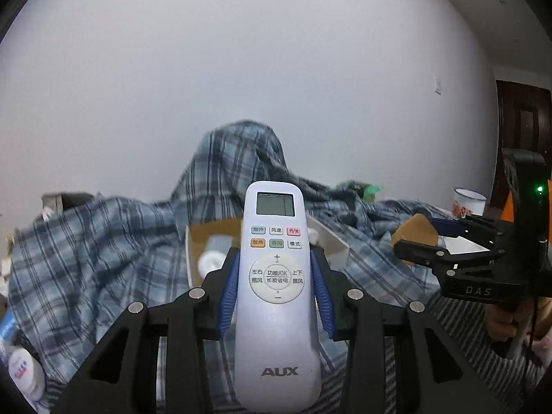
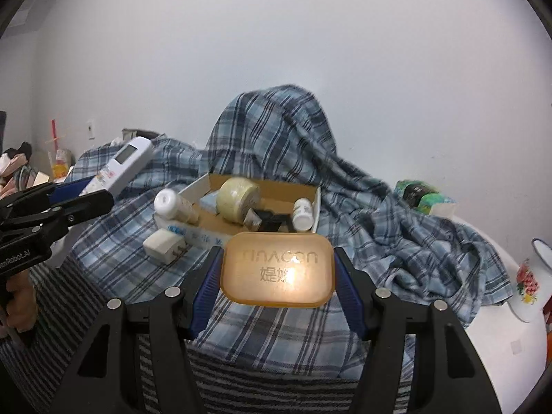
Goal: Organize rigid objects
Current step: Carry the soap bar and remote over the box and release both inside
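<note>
A blue-and-white plaid cloth (image 2: 345, 186) is draped in rumpled folds over the table and a tall hidden shape behind. On it sits an open shallow cardboard box (image 2: 310, 200) holding a pale yellow round roll (image 2: 238, 200), a white capped bottle (image 2: 303, 214) and a dark object too unclear to name. A second white bottle (image 2: 170, 203) lies on the box's left edge, with a white plug adapter (image 2: 162, 243) just in front.

The left tongs (image 1: 276, 283) are clamped on the sides of a long white plastic air-conditioner remote (image 1: 277, 293), held in the air near the box. It looks light, stiff and smooth; the narrow mid-body grip suits it. It reads "AUX", with Chinese button labels and "OK".

The right tongs (image 2: 277, 272) grip the short ends of an amber translucent rectangular soap case (image 2: 277, 269), held in the air just in front of the box. It is probably light, rigid and slippery. Its embossed lettering is only partly legible.
</note>
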Available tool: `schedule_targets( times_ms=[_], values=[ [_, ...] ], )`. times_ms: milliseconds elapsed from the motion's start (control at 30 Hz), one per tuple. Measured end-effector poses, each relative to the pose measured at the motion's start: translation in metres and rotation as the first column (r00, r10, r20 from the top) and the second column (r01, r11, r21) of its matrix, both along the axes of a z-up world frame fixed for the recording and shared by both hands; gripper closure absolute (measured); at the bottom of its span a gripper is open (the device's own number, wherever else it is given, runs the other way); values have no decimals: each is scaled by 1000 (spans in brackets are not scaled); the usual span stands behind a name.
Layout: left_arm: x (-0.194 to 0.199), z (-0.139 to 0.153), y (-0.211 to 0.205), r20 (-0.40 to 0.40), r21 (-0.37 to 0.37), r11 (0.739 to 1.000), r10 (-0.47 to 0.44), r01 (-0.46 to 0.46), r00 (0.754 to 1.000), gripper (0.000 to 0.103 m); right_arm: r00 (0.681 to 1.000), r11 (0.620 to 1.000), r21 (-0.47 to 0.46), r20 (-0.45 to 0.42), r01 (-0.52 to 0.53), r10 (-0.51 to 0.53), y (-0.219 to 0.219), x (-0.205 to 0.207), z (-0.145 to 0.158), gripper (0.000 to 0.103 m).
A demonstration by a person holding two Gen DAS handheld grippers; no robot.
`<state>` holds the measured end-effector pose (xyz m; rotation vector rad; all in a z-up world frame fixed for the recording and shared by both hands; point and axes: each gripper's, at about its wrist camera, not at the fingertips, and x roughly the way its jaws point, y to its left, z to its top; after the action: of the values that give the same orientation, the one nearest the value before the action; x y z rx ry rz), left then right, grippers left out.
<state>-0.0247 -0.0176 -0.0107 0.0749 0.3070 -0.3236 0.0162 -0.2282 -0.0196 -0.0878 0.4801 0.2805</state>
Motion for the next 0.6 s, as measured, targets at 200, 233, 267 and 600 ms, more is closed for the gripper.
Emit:
schedule_targets(
  times_ms=[200, 233, 267, 600],
  values=[
    [17, 28, 1, 69, -19, 997, 72, -71, 995, 61, 998, 998, -41, 51, 50, -48, 10, 12, 26, 42],
    [23, 35, 1, 81, -32, 996, 80, -78, 993, 61, 997, 999, -32, 63, 41, -39, 12, 15, 32, 42],
    [28, 41, 1, 91, -40, 996, 88, -85, 992, 61, 997, 999, -27, 73, 36, -34, 15, 19, 38, 42],
    [76, 75, 8, 153, -100, 986, 150, -136, 977, 61, 969, 997, -15, 236, 77, -71, 38, 74, 84, 42]
  ],
)
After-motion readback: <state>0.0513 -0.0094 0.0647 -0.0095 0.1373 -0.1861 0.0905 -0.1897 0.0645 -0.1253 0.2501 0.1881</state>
